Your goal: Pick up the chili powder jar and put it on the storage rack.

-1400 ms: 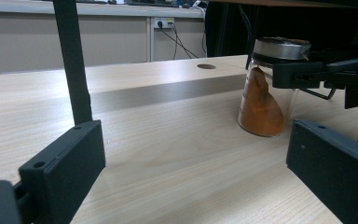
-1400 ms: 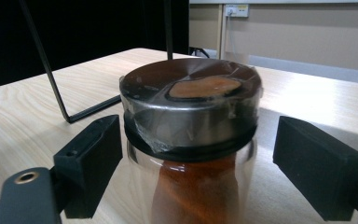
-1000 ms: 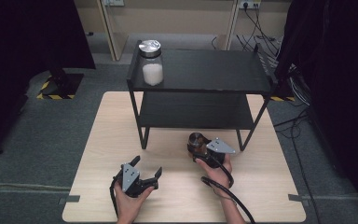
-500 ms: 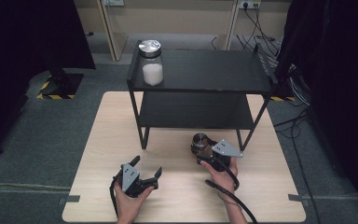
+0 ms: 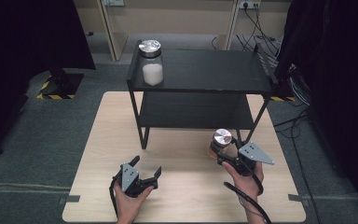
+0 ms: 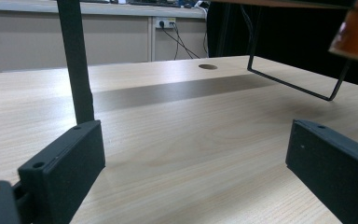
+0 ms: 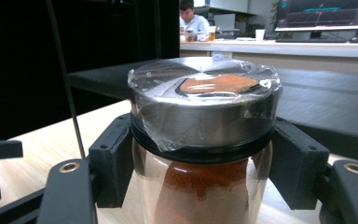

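Gripping spice jar (image 7: 204, 154), right claw (image 7: 204, 158) seemingly raised.

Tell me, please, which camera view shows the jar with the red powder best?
The right gripper view: the jar of red powder sits close up between the jaws, with its steel lid and the powder plain to see. The high view shows it small, held by the right gripper before the black shelf. The left gripper view catches an orange edge.

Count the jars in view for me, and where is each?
2. A jar of white powder stands on the black shelf's top left corner; a jar of reddish powder is clamped in the right gripper. None seems hidden.
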`<state>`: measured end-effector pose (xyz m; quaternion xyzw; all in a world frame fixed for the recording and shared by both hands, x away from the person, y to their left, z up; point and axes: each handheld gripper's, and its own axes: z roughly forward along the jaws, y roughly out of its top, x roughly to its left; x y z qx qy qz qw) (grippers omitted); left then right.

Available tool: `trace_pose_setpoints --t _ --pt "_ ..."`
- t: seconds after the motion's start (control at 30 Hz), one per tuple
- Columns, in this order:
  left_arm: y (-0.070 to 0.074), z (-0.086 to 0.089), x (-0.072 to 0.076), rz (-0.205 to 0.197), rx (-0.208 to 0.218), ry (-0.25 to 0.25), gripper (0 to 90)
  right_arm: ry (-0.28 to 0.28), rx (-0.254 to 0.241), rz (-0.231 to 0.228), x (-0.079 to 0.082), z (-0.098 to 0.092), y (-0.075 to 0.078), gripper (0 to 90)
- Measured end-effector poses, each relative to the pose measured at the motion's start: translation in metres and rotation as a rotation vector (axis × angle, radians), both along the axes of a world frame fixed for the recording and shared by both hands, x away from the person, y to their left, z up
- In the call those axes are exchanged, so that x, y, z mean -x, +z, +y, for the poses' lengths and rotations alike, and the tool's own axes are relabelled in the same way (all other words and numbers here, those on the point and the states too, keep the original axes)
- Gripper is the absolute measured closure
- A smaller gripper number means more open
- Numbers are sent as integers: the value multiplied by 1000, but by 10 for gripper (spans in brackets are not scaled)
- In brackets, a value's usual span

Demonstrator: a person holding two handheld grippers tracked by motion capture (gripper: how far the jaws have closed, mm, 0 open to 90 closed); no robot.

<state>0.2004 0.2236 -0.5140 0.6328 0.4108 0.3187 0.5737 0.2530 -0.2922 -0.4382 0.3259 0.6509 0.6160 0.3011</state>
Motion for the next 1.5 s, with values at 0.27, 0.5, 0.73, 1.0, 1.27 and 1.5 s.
trace_pose_setpoints --t 0.27,0.5,0.73,1.0,1.27,1.5 --pt "0 0 0 -1 0 3 37 -49 -30 -22 14 -11 19 321" --pt "0 0 1 -2 1 5 37 -73 -28 -33 19 -15 37 321" --pt "0 -1 1 -2 1 6 37 -94 -38 -56 22 -16 53 321" --pt "-1 -1 1 -4 2 7 37 -118 -51 -84 27 -20 69 321" --pt "-1 0 1 -3 8 9 35 -156 -62 -76 27 -23 93 321" --pt "-1 -1 1 -2 7 10 35 -165 -56 -96 27 -24 111 321"
